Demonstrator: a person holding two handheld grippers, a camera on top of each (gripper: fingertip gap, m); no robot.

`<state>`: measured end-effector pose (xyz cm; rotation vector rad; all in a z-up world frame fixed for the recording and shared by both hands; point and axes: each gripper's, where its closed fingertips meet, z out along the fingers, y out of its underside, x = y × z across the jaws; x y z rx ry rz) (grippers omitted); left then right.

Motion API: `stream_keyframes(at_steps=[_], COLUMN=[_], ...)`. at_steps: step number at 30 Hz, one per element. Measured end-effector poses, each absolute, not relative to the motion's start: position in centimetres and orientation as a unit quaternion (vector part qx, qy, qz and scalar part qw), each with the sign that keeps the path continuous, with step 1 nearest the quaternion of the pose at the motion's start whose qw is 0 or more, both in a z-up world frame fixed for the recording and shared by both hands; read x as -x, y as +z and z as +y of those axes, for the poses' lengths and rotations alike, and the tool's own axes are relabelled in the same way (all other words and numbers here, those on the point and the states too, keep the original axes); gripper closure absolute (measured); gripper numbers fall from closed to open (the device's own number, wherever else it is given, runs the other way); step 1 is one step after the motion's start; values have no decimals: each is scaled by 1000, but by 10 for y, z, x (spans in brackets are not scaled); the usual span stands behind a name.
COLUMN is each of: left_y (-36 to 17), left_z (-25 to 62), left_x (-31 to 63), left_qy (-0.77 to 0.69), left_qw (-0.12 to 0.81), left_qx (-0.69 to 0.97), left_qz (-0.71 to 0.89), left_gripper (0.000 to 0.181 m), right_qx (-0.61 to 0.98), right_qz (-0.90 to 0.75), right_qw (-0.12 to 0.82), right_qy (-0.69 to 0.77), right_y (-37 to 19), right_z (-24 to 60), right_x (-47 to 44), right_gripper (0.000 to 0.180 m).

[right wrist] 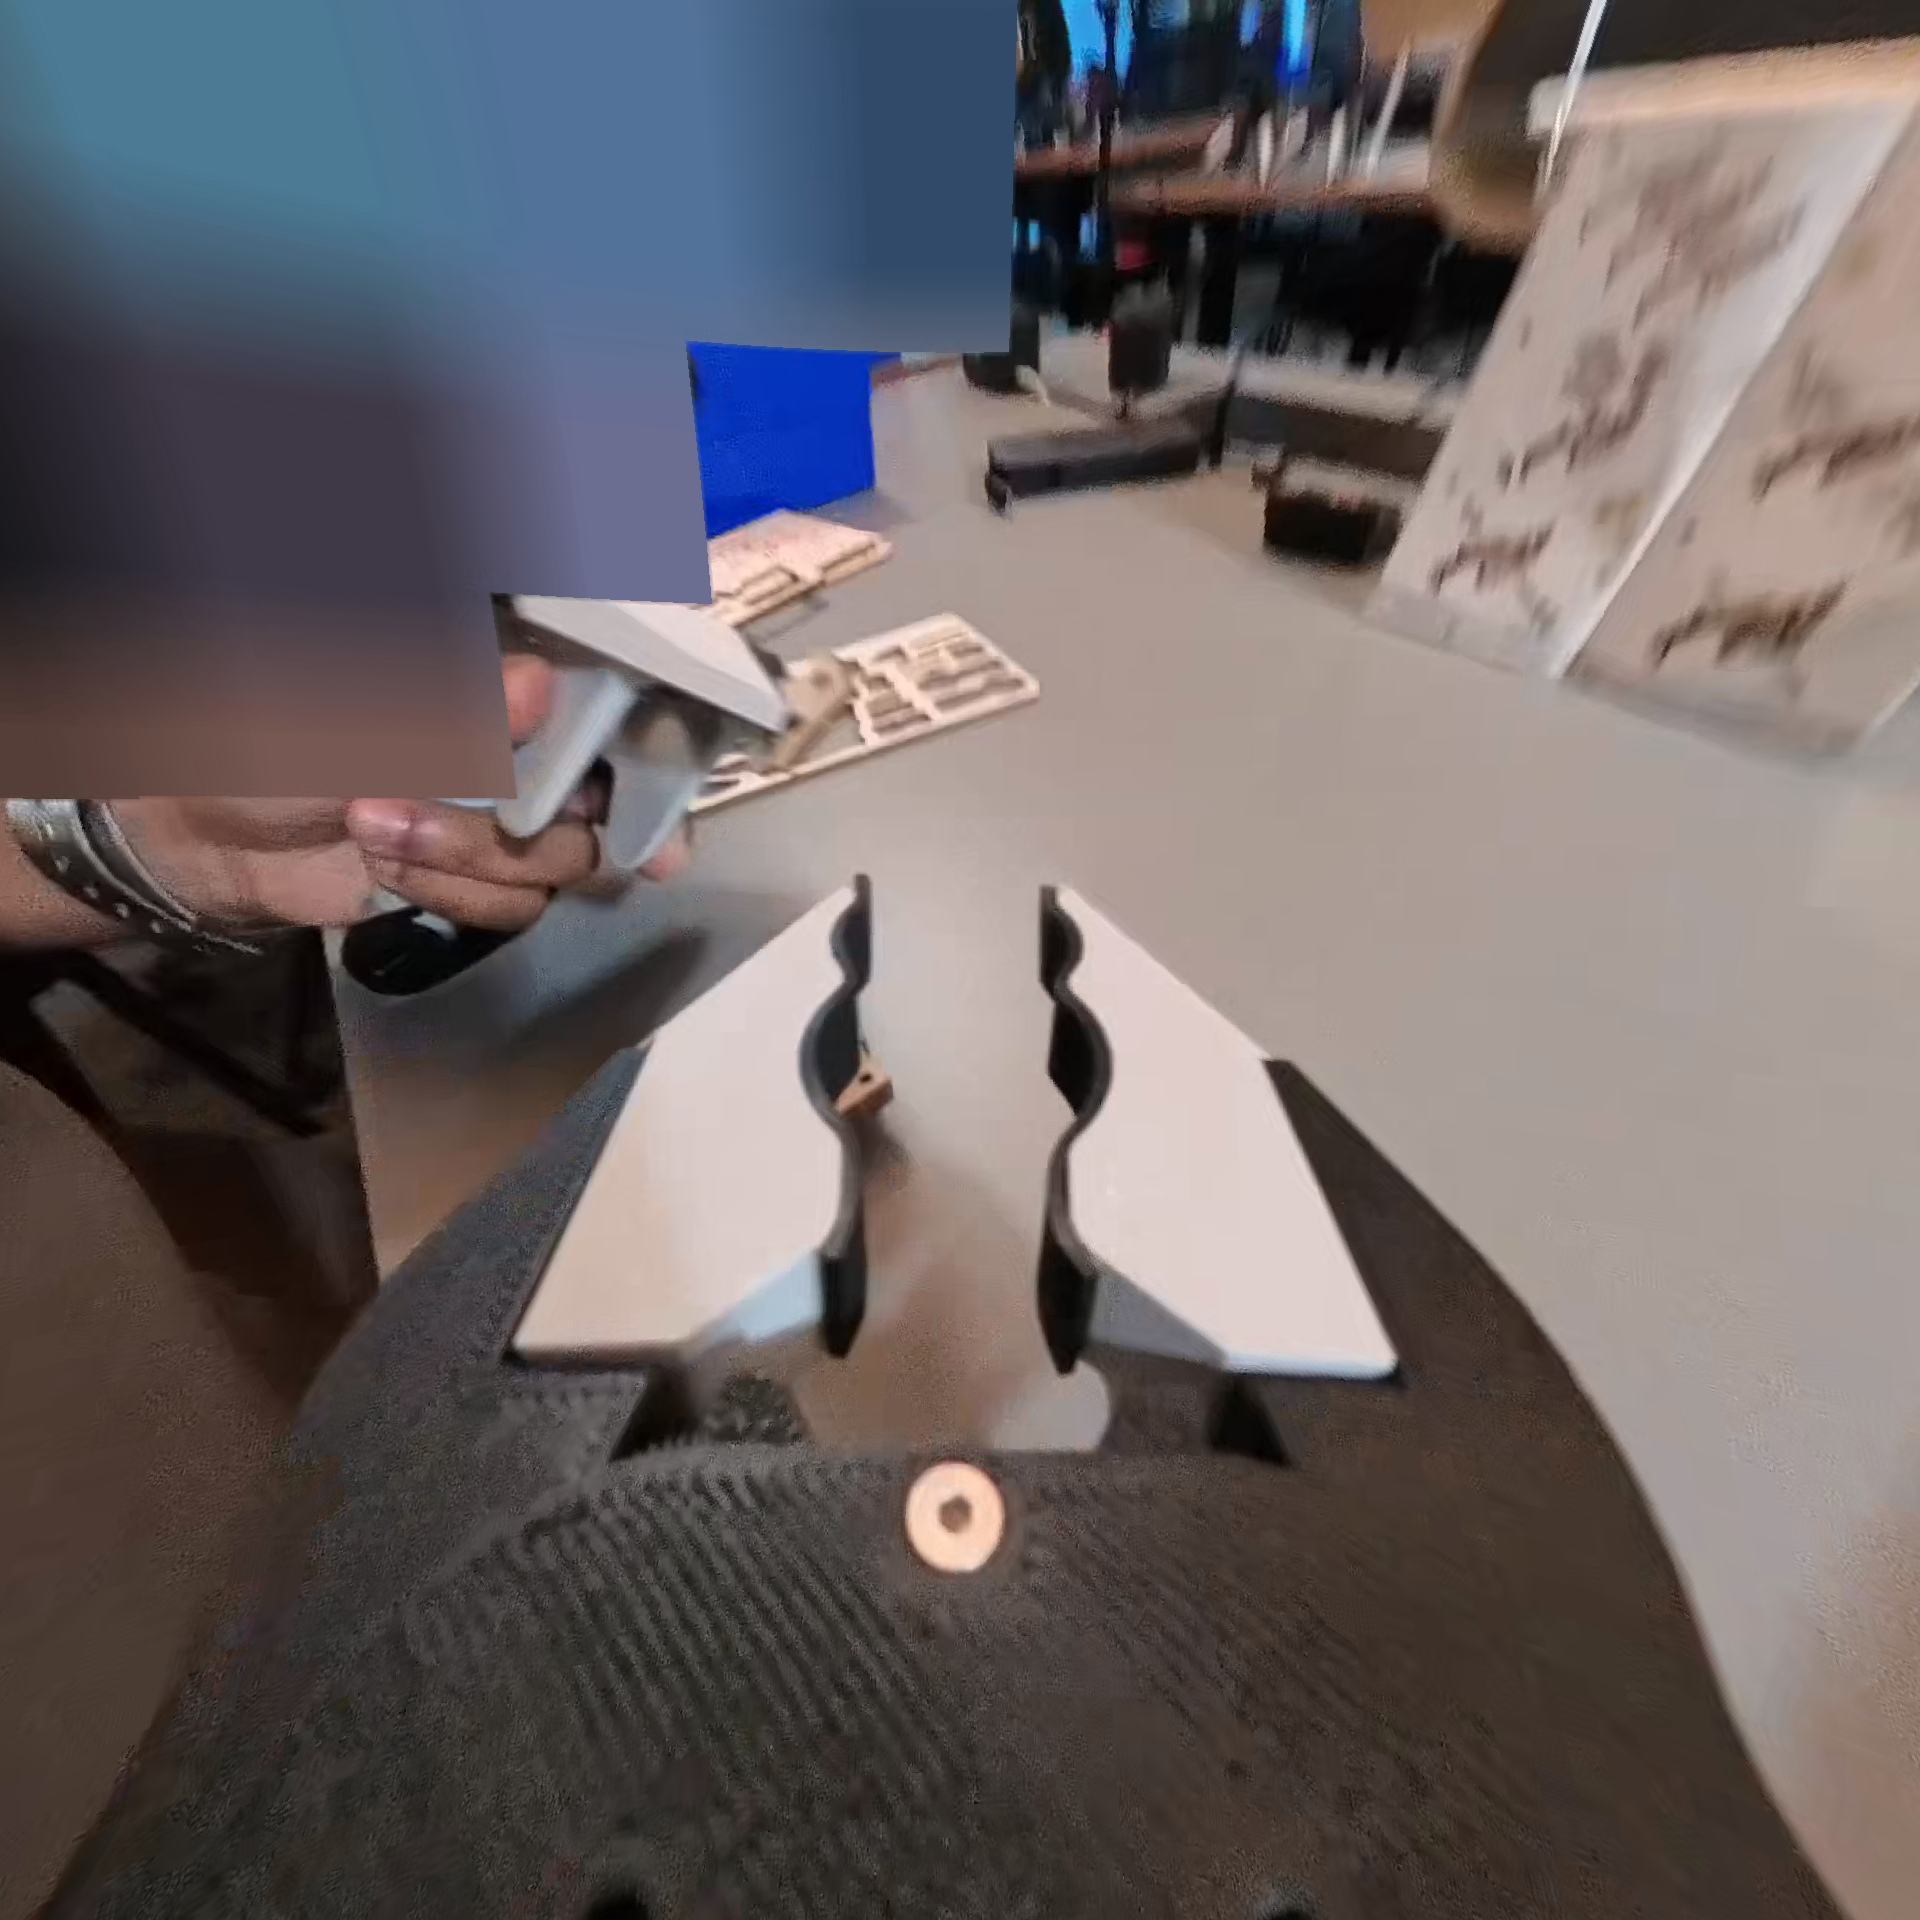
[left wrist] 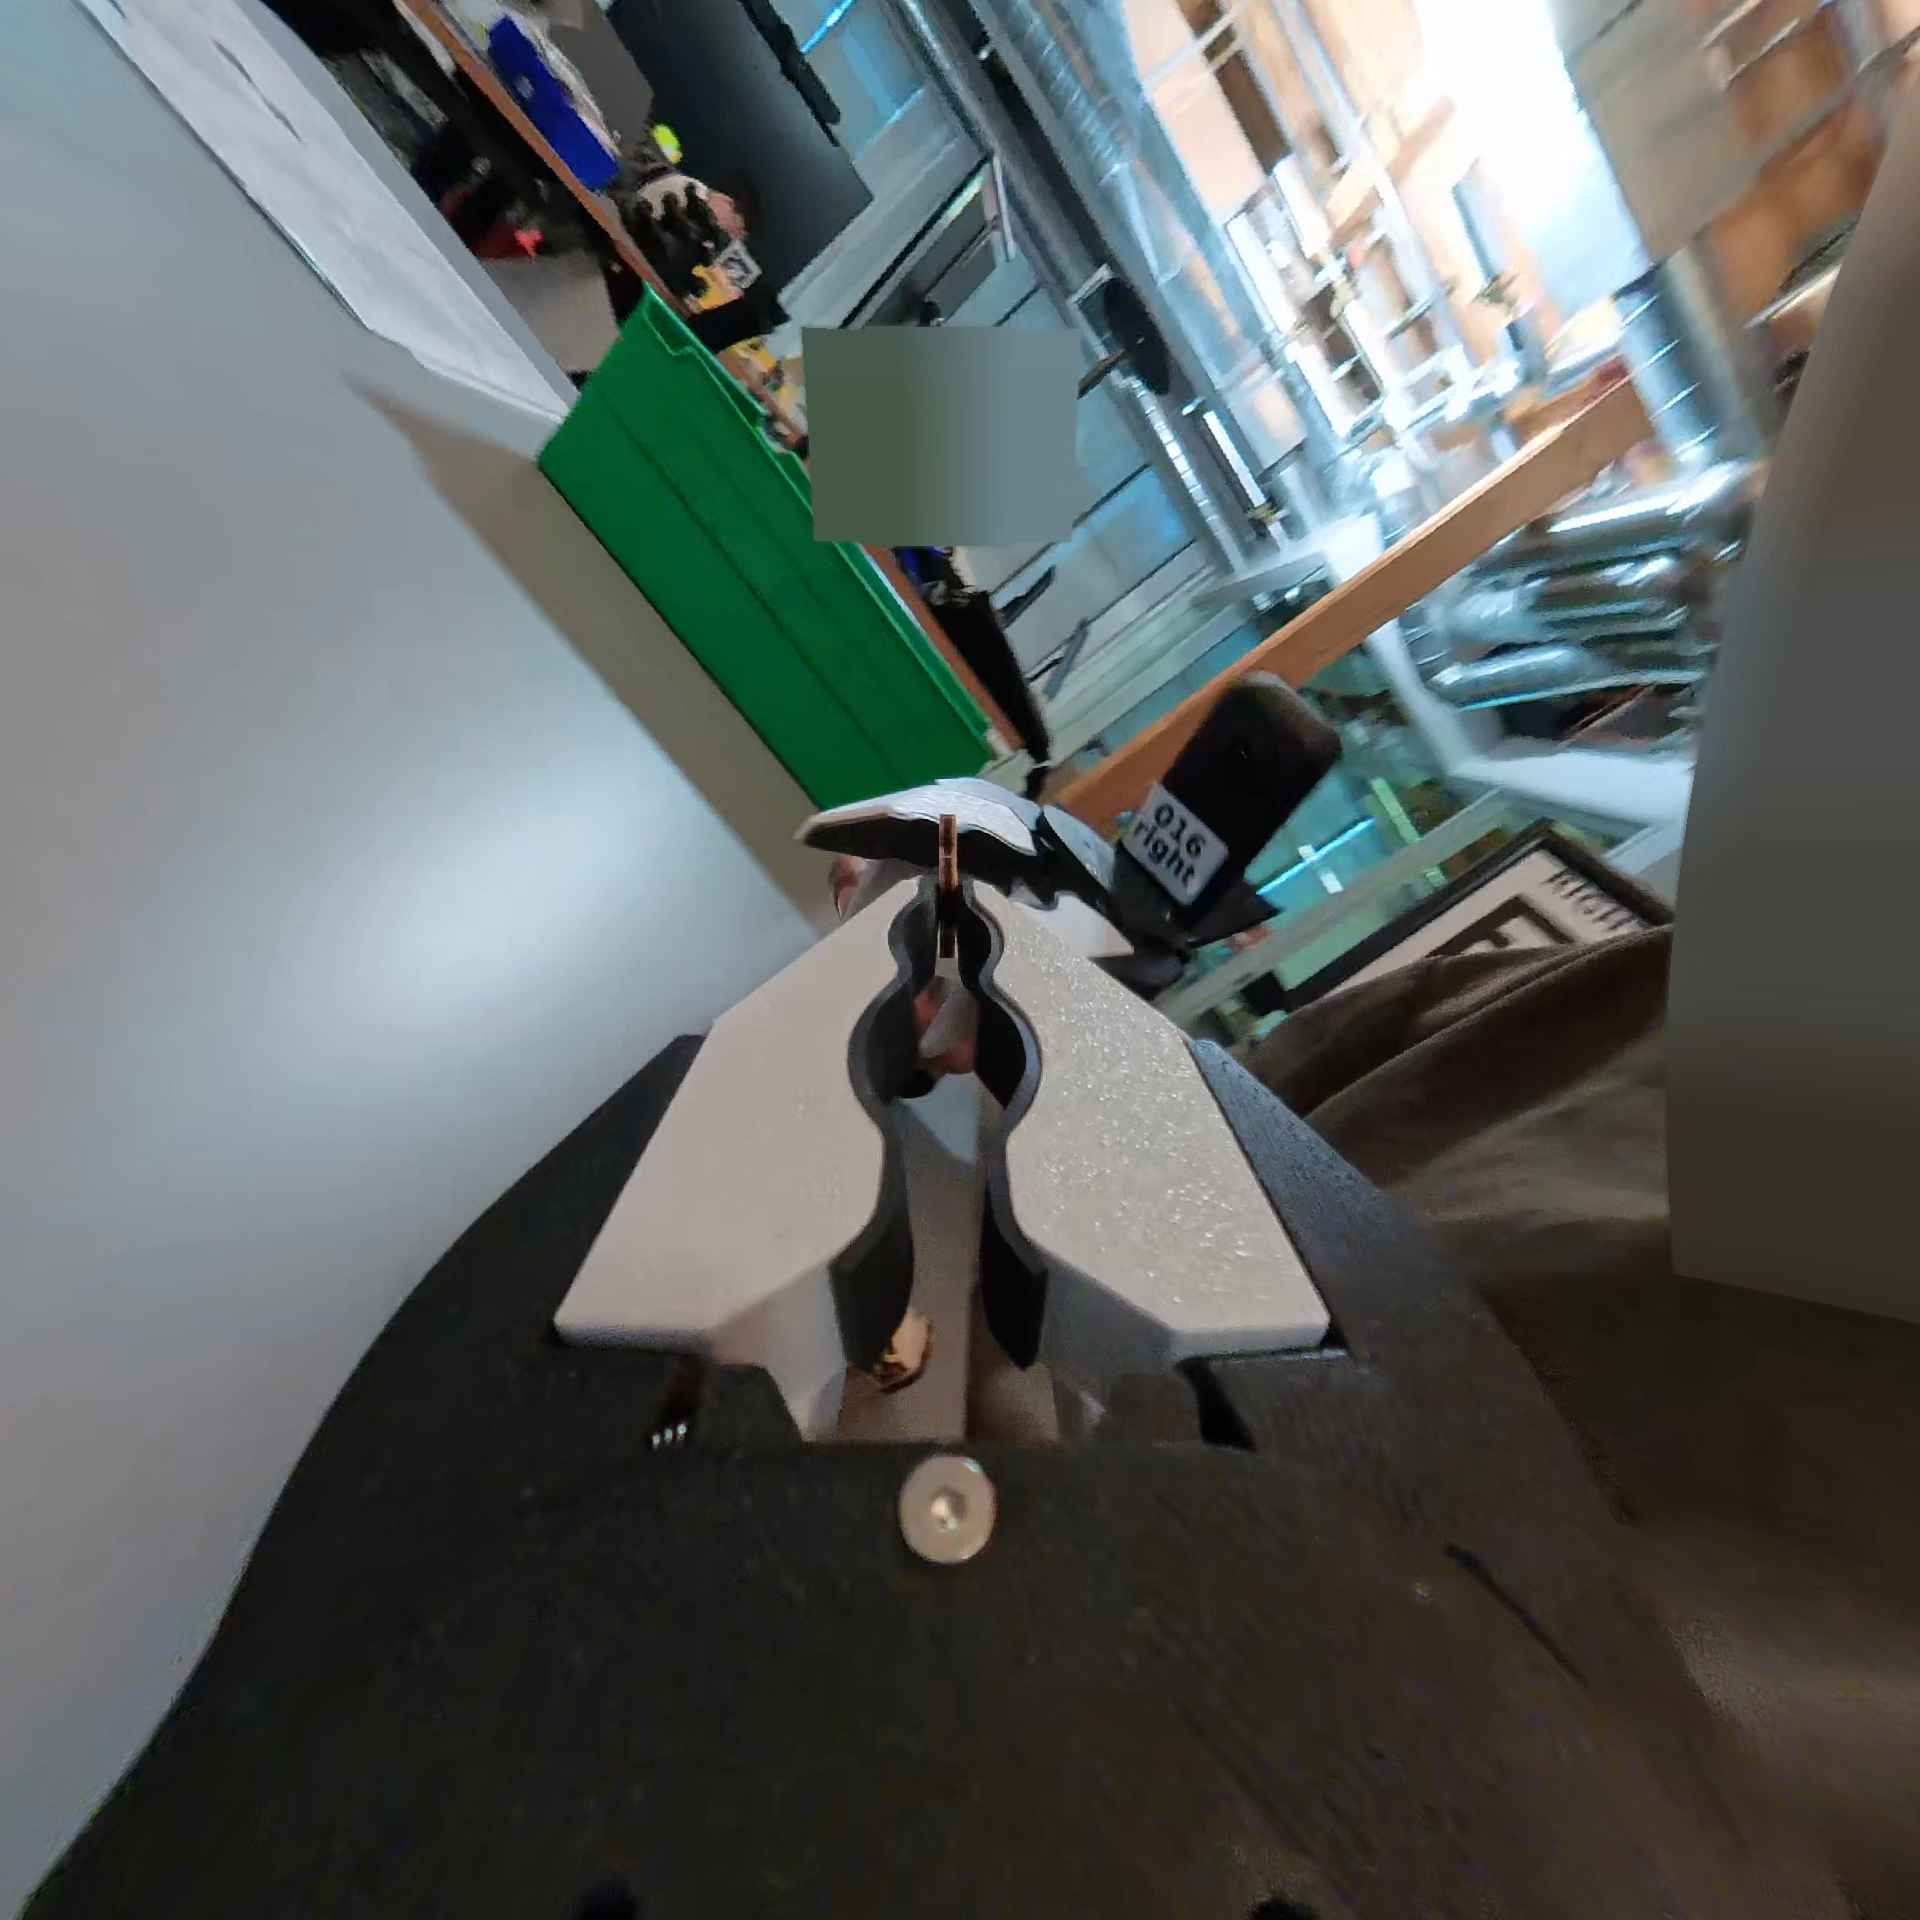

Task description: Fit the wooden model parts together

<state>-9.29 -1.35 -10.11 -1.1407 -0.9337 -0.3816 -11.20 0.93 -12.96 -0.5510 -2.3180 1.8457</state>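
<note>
My left gripper [left wrist: 948, 896] is shut on a thin wooden part [left wrist: 948, 878], seen edge-on and sticking out past its tips. In the right wrist view the left gripper [right wrist: 777, 717] is at the upper left, held by a hand, with the tan wooden part [right wrist: 812, 704] at its tip above the table. My right gripper [right wrist: 951, 896] is open, low over the grey table [right wrist: 1299, 831]. A small wooden piece [right wrist: 865, 1093] shows between its fingers, close against the left finger; I cannot tell if it touches. The right gripper [left wrist: 925, 826] shows just beyond my left tips.
Two flat wooden part sheets [right wrist: 940, 675] [right wrist: 800, 561] lie on the table behind the left gripper. A patterned box [right wrist: 1662, 436] stands at the right. A green bin [left wrist: 748, 582] stands at the table's far side. A person's brown sleeve [left wrist: 1507, 1091] is at the right.
</note>
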Motion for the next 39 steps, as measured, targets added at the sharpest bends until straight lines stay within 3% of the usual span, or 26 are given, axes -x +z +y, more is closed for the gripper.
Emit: stream_keyframes(at_steps=[5,8,12,16,26,39], left_y=[-107,-115,-121,-127,-130,-136], left_z=[-24,-30,-29,-20,0,10], left_x=[102,108,108,105,91,79], left_qy=[-148,-175,-216,-229,-240,-272], left_qw=[719,715,710,696,674,653], left_qx=[513,479,449,457,503,527], left_qz=[-446,-478,-498,-504,-485,-471], left_gripper=[181,181,181,181,181,181], right_qx=[293,273,151,75,19,-33], right_qz=[-779,-789,-807,-813,-810,-817], right_qw=[-8,-26,74,173,152,189], right_qy=[554,550,566,551,566,543], right_y=[-157,-158,-143,-138,-134,-139], right_z=[20,16,6,1,-6,1], right_x=[136,129,112,101,82,79], right_gripper=[135,131,133,147,143,154])
